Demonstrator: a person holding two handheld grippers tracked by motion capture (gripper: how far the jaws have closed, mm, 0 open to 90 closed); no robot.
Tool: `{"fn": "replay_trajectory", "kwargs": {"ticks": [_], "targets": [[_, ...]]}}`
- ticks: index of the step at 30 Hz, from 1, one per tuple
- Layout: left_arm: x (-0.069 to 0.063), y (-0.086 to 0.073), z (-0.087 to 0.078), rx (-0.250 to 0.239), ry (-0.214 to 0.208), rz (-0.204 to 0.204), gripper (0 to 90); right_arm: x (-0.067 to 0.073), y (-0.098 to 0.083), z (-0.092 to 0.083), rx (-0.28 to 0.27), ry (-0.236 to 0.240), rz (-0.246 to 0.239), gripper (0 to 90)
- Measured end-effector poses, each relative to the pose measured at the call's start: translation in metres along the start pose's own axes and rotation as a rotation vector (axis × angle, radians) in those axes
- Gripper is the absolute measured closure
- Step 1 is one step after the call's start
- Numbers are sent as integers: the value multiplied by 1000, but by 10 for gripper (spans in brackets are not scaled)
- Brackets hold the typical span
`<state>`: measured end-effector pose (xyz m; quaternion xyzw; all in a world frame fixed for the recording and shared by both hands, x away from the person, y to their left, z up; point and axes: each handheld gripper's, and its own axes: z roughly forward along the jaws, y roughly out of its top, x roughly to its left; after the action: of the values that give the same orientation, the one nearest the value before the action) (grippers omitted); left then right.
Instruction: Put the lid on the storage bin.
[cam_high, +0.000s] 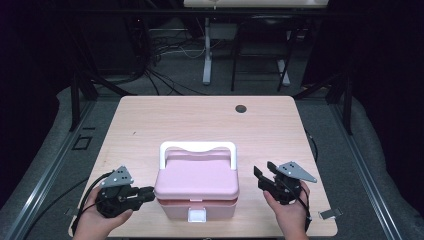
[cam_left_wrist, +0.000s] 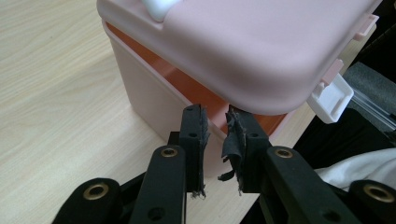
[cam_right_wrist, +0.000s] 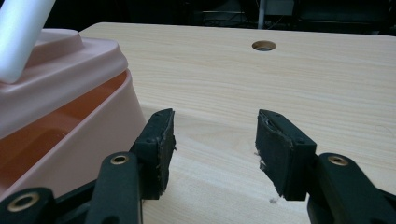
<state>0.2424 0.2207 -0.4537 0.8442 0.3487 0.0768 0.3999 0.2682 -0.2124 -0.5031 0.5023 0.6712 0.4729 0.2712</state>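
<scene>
A: How many boxes are on the light wooden table (cam_high: 150, 120)?
B: One pink plastic box (cam_high: 197, 192), with one white carrying handle (cam_high: 197, 148) and one white front latch (cam_high: 196, 215).
A: And grippers?
B: Two black two-jaw grippers: the left gripper (cam_high: 148, 194) and the right gripper (cam_high: 263, 173).
A: Holes in the table?
B: One round dark hole (cam_high: 241, 108).

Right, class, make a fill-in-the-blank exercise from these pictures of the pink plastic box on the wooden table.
1. The pink plastic box has a carry handle coloured ____.
2. The box's lid is ____, showing a gap above the base.
3. The right gripper has jaws that stand ____, with nothing between them.
4. The light wooden table has a round ____ near its far edge.

Missing words: white; raised; open; hole
</scene>
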Motion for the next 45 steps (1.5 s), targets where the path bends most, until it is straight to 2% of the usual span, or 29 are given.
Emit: {"fn": "replay_trajectory", "kwargs": {"ticks": [16, 18, 20, 22, 28, 33, 40, 45], "targets": [[2, -4, 2, 23, 9, -6, 764, 0, 0, 0, -4, -1, 3, 467], [4, -5, 2, 21, 14, -8, 765, 0, 0, -1, 0, -1, 5, 468], [5, -5, 1, 5, 1, -25, 762, -1, 0, -1, -3, -3, 6, 467], [5, -4, 1, 1, 12, -19, 759, -1, 0, -1, -3, -3, 5, 468], [6, -3, 1, 3, 9, -18, 748, -1, 0, -1, -3, -3, 5, 467], [9, -4, 1, 2, 12, -27, 700, -1, 0, -1, -2, -3, 7, 467], [16, -8, 2, -20, 14, -59, 657, -2, -1, -1, -3, -6, 8, 464], [21, -10, 3, -28, 31, -79, 621, -2, -1, 0, 1, -8, 6, 462]]}}
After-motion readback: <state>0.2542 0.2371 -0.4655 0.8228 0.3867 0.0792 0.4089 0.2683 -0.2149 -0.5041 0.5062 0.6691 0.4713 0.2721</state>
